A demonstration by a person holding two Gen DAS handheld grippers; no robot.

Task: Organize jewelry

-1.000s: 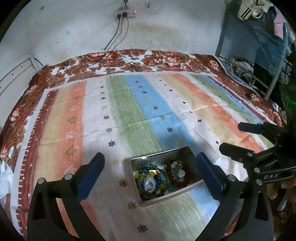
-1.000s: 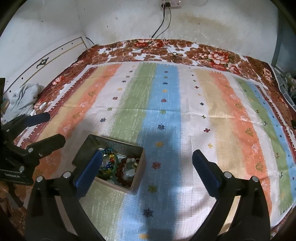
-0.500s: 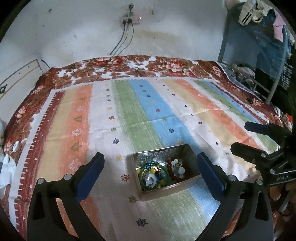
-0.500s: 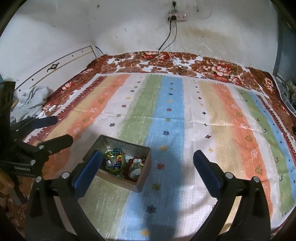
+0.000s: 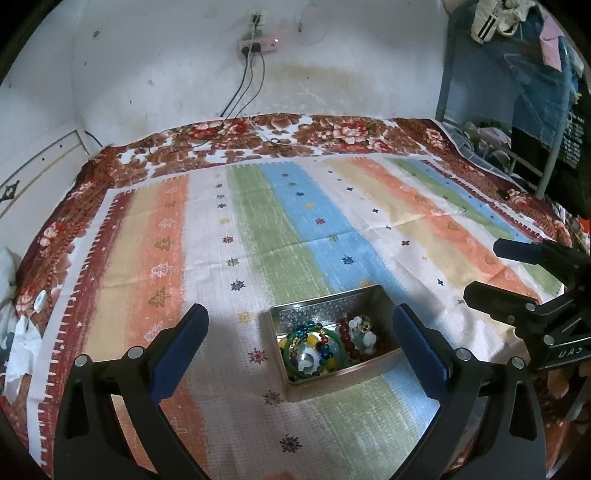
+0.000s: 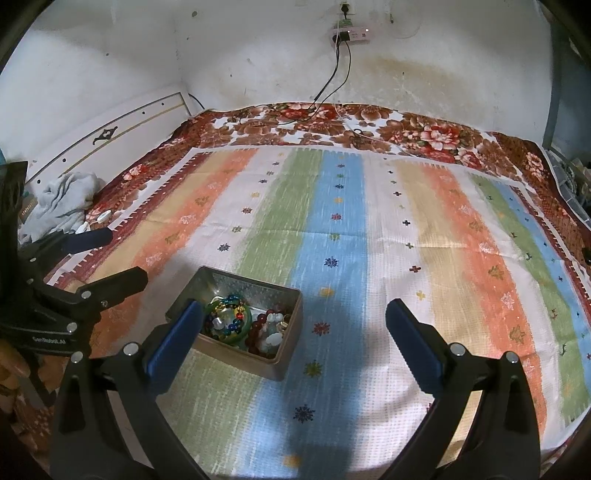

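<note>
Both grippers hang above the bed with nothing between their fingers. Left gripper (image 5: 301, 334) has its blue-padded jaws spread wide, with the tin (image 5: 334, 363) lying on the cloth between and below them. Right gripper (image 6: 293, 334) is spread just as wide; its left pad (image 6: 173, 341) overlaps the tin's (image 6: 284, 354) near corner in that view, though I cannot tell whether it touches.

The tin is a lidless metal box sitting on the striped cloth (image 5: 295, 229), across the green and blue stripes. Inside lie a green bangle (image 5: 314, 352) ringed with coloured beads, a string of dark red beads (image 5: 349, 341) and some pale pieces beside them.

Writing is sparse. Seen from the left camera, the right gripper's body shows white letters, "UAS" as far as I can read them. From the right camera, the left gripper's body carries "GenRobot.AI". A power strip (image 6: 349, 35) on the white wall has cables running down to the floral blanket (image 6: 424, 136) under the cloth. A grey rag (image 6: 62, 206) lies at the bed's left edge.
</note>
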